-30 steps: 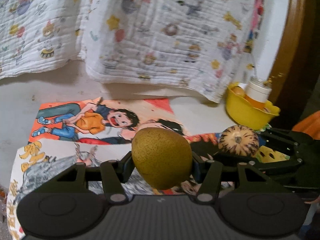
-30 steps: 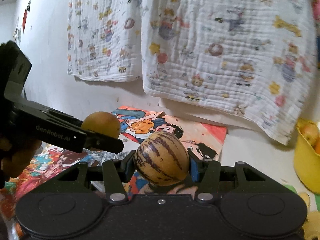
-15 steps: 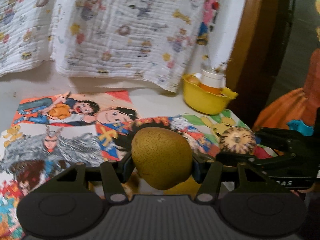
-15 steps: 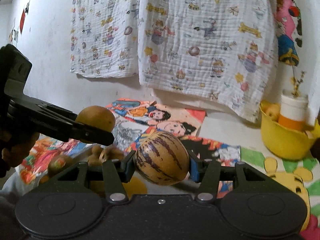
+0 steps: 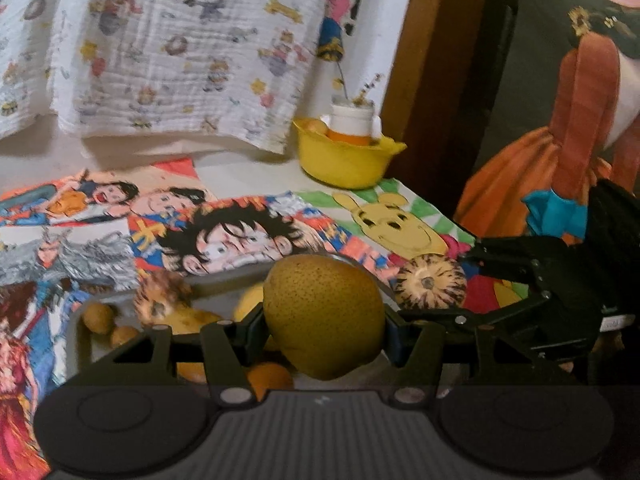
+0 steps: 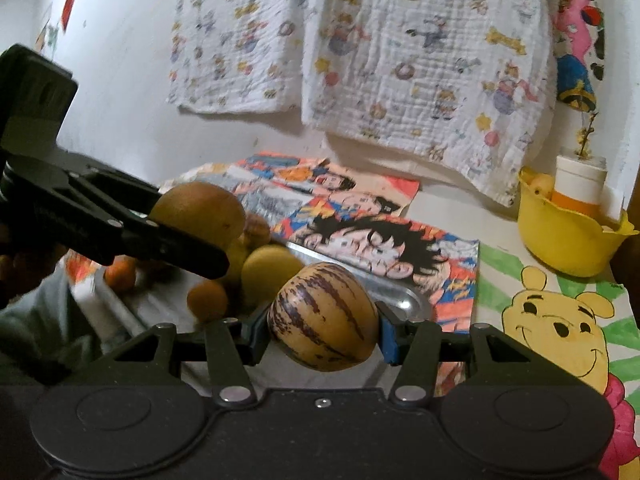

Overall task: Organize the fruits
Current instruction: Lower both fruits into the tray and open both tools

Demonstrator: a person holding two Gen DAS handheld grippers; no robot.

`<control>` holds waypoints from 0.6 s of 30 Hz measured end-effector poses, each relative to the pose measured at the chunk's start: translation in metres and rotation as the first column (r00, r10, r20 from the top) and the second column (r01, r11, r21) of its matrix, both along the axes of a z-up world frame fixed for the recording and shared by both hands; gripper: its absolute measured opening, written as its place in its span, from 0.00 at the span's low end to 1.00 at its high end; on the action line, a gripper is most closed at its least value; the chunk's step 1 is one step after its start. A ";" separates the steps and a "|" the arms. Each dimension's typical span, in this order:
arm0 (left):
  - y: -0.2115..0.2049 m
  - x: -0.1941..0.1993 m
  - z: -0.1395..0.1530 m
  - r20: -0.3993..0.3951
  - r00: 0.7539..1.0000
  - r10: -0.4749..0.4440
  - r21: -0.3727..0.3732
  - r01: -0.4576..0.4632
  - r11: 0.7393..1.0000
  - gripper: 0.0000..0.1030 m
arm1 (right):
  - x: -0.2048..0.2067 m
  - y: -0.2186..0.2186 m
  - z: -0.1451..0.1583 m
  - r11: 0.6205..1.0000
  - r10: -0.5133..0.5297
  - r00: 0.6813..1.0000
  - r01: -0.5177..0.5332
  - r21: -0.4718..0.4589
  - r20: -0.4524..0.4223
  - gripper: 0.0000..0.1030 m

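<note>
Mid-carry above the metal tray: left gripper pinches a pear, right gripper a striped melon; next, probably release each among matching fruit.

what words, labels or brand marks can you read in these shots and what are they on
None reads clearly.
Pale lettering on the side of the left gripper, seen from the right wrist: too blurred to read.
Small pale label on the right gripper body, seen from the left wrist: too blurred.
Cartoon posters: pictures only.

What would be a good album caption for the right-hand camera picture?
Right gripper clamps a striped melon over a metal tray of fruit, beside the left gripper holding a pear.
</note>
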State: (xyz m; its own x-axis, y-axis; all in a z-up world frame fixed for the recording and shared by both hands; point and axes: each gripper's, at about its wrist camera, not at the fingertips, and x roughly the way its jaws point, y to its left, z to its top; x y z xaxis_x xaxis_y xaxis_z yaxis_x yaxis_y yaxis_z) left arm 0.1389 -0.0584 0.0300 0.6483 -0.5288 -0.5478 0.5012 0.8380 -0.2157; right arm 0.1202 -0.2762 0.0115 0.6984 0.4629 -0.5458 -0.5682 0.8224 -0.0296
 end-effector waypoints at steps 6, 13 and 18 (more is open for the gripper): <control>-0.010 -0.011 -0.013 -0.017 1.000 -0.023 0.038 0.023 0.999 0.60 | -0.004 -0.009 -0.009 0.998 0.032 0.999 -0.033 -0.045 -0.014 0.53; -0.022 -0.017 -0.020 -0.030 0.998 -0.060 0.116 0.063 0.991 0.60 | -0.001 -0.014 -0.013 0.992 0.085 0.996 -0.086 -0.094 -0.011 0.53; -0.029 -0.017 -0.022 -0.047 0.997 -0.060 0.161 0.067 0.985 0.60 | 0.006 -0.012 -0.017 0.984 0.131 0.991 -0.131 -0.124 -0.014 0.53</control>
State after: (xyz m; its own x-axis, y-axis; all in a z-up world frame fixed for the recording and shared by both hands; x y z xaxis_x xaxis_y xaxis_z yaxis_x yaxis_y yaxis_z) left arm 0.1219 -0.0871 0.0083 0.5910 -0.4703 -0.6554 0.5481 0.8302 -0.1016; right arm 0.1265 -0.2877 -0.0051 0.6328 0.4782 -0.6090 -0.6712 0.7309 -0.1235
